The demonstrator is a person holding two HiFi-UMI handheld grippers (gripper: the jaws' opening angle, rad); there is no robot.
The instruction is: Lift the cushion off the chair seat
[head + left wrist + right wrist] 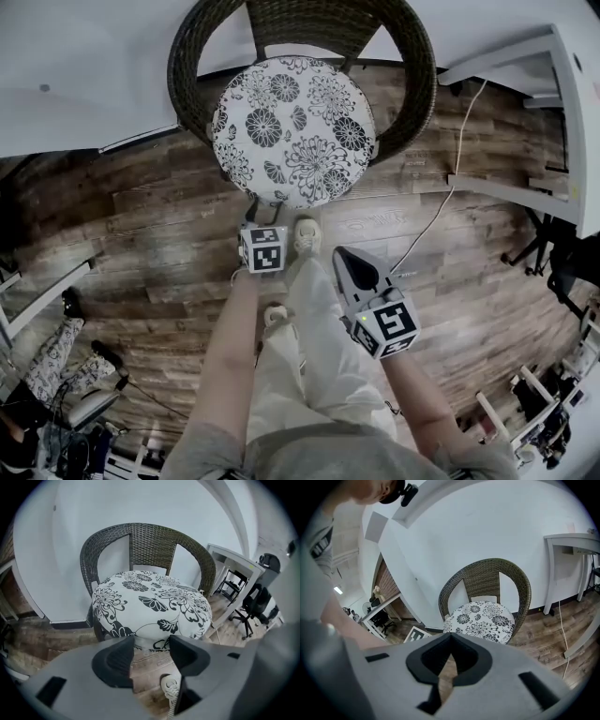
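A round white cushion with black flowers (293,128) lies on the seat of a dark wicker chair (394,37) against the white wall. My left gripper (260,217) is held just before the cushion's front edge, open, with nothing between its jaws. In the left gripper view, the cushion (150,604) fills the middle beyond the gripper (152,656). My right gripper (340,253) hangs farther back, over the floor and well short of the chair. In the right gripper view its jaws (452,635) are shut and empty, the cushion (483,619) and chair (487,578) lying ahead.
White desk frames (562,122) stand to the right, with a white cable (441,211) trailing over the wood floor. A black office chair (255,606) is by that desk. The person's shoes (306,234) stand close to the chair's front. Clutter sits at the bottom left (56,394).
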